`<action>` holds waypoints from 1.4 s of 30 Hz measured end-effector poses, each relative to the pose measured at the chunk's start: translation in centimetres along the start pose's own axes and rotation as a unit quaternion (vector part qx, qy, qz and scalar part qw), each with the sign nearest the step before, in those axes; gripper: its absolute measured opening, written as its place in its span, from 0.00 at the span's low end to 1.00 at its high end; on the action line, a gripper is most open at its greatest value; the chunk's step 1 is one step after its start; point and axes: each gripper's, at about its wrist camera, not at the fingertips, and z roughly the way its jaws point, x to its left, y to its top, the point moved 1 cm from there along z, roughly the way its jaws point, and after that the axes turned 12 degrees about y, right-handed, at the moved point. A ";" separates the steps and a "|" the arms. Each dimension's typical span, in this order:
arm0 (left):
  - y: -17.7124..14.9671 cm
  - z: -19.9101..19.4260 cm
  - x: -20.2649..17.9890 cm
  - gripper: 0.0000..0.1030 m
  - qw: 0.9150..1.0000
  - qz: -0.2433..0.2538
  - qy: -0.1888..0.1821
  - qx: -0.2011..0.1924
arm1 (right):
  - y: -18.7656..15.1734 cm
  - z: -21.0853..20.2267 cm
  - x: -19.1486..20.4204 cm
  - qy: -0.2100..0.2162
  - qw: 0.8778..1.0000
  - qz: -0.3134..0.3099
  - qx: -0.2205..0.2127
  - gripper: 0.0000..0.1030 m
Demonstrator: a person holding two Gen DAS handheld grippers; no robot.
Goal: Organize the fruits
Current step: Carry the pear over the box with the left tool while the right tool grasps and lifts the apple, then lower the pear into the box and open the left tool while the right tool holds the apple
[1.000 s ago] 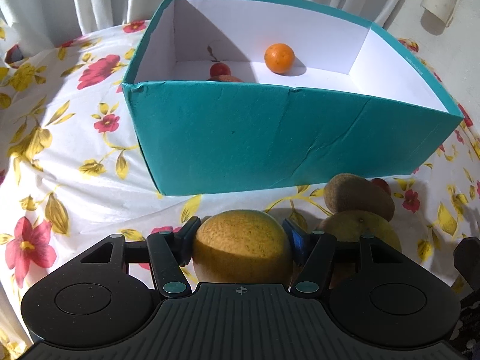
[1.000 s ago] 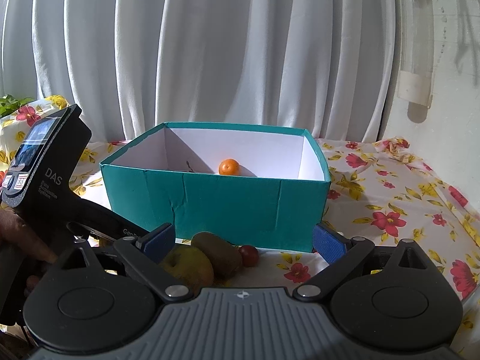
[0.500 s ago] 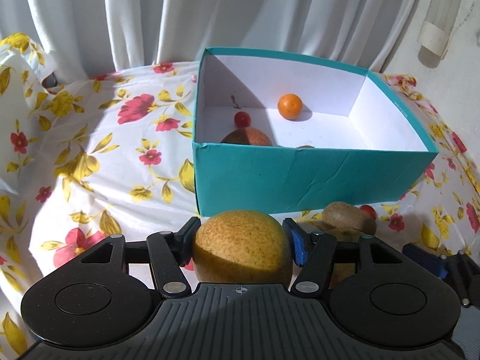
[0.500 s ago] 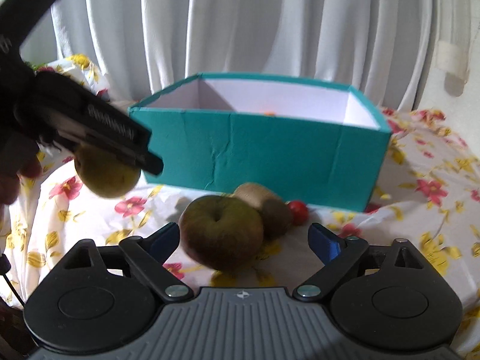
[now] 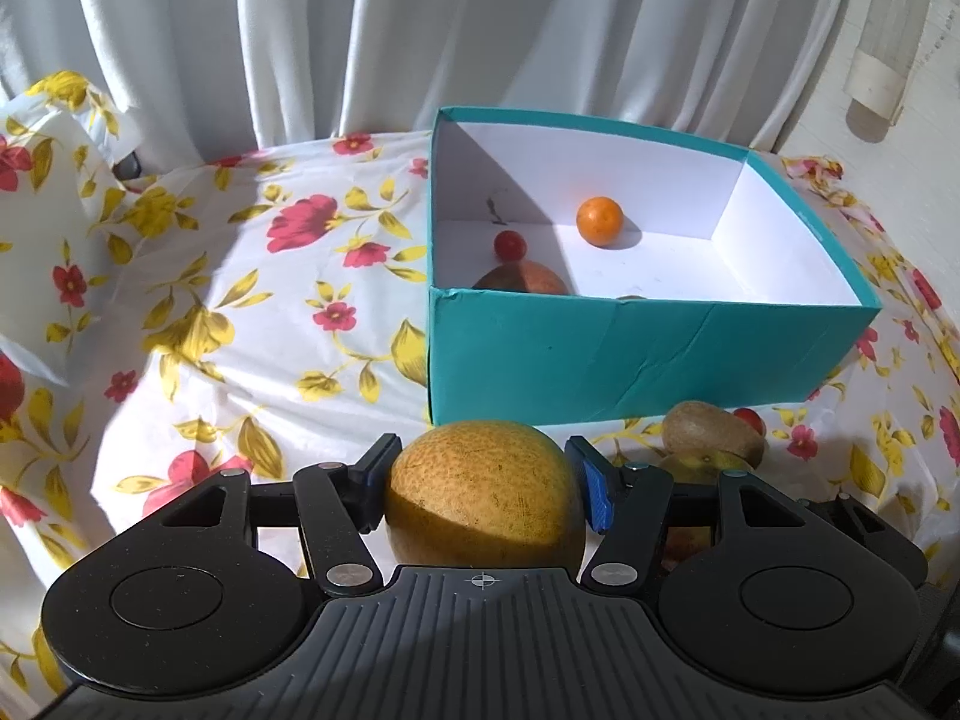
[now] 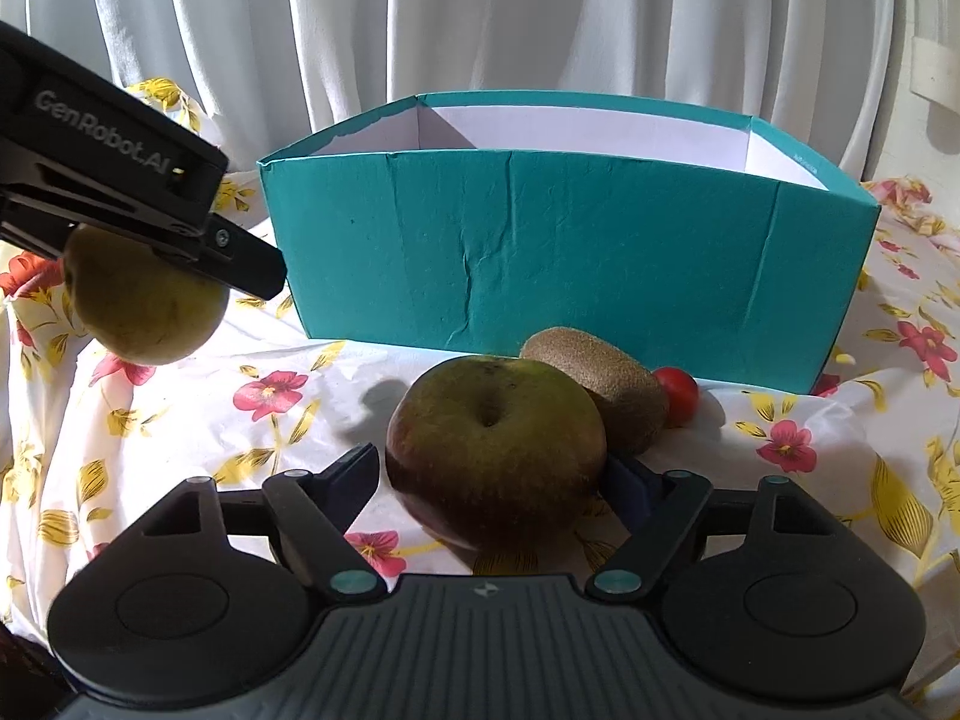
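A round, yellow-brown pear point(image 5: 483, 495) with speckled, dimpled skin sits clamped between the blue-padded fingers of the left tool point(image 5: 483, 480). In the right wrist view this tool is held in the air at upper left, level with the box's near wall, gripping the fruit from both sides.

The right tool point(image 6: 492, 474) is low over the bench, its fingers spread on either side of a dull green-and-red apple point(image 6: 495, 453) with a dimpled top; the left pad stands clear of the fruit, and the right pad is mostly hidden behind it. Touching the apple's far side is a fuzzy brown kiwi point(image 6: 597, 381), and just beside that a small glossy red tomato point(image 6: 678, 396).

The bench wears a wrinkled white cloth point(image 5: 240, 312) printed with red flowers and yellow leaves.

A teal cardboard box point(image 5: 600, 354), creased outside and white inside, holds a small orange point(image 5: 599, 220), a red cherry tomato point(image 5: 510, 245) and a reddish-brown fruit point(image 5: 522, 277) against the near wall.
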 end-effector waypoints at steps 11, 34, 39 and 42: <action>1.0 -0.2 -0.3 0.63 1.000 0.005 0.003 -0.007 | 0.8 -0.4 -0.8 -0.001 1.000 0.002 0.001 0.71; 7.9 -2.0 -4.8 0.63 0.996 0.034 -0.006 -0.083 | 5.7 -10.4 -5.7 -0.095 0.986 0.046 -0.129 0.71; 8.9 -0.9 -6.1 0.63 0.995 0.044 -0.005 -0.089 | 6.1 -11.3 -6.3 -0.115 0.982 0.048 -0.143 0.71; 9.3 0.1 -7.1 0.63 0.995 0.052 0.005 -0.088 | 6.4 -11.4 -6.6 -0.121 0.980 0.048 -0.148 0.71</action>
